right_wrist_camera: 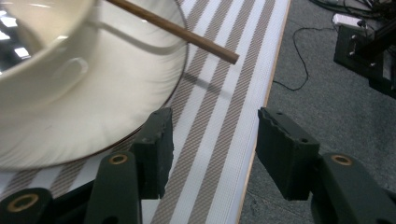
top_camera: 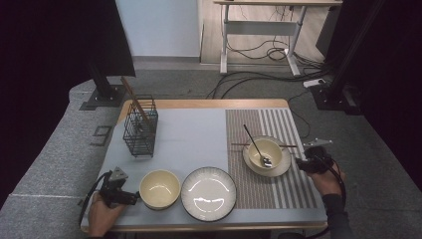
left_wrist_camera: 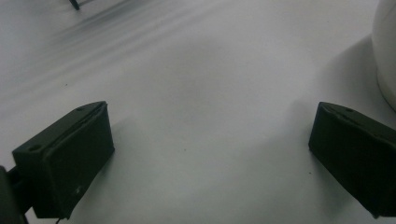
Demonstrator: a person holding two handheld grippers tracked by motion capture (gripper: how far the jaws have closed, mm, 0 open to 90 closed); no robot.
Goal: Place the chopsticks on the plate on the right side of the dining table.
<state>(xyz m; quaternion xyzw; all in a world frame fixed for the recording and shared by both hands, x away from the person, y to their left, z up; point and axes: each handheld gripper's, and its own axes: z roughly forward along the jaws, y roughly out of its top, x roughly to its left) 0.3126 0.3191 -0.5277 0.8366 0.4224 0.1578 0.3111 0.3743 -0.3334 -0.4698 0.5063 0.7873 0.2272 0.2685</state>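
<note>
The right gripper (right_wrist_camera: 212, 149) is held with its jaws apart and empty, just right of the saucer (right_wrist_camera: 93, 126), above the striped mat (right_wrist_camera: 219, 107). On the saucer a bowl (top_camera: 265, 152) with a spoon (top_camera: 257, 148) is seen, and a chopstick (right_wrist_camera: 177, 30) is laid across it. The left gripper (left_wrist_camera: 210, 154) is held wide open near the table's (left_wrist_camera: 196, 84) left edge, beside a cream bowl (top_camera: 159, 188).

Cream bowl (top_camera: 265, 154) (brown-striped mat (top_camera: 293, 184))

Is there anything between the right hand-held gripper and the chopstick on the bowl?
Nothing visible. The right hand-held gripper is open over bare striped mat; the chopstick lies ahead across the bowl.
</note>
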